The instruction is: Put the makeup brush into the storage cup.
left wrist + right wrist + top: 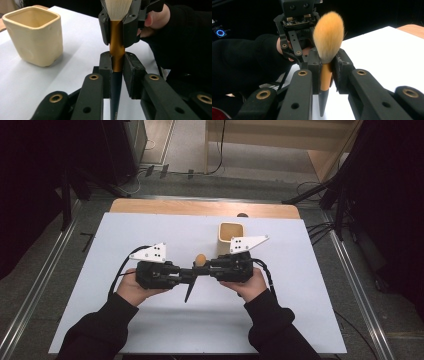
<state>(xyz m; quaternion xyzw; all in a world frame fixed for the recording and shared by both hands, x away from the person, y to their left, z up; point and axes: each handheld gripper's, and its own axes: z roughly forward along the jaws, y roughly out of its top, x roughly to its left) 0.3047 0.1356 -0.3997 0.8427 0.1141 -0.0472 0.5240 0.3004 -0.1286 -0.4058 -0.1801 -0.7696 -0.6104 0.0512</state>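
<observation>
High view above, facing down on the table (150,330); both gripper views close, opposed, sharing the brush (117,53)

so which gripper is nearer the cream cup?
Right. The right gripper sits just in front of the cream cup, on the person's side of it. The left gripper is farther off to the left. Both clamp the makeup brush.

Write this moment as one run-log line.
left gripper: shut on brush | right gripper: shut on brush | cup: upright, apart
</observation>
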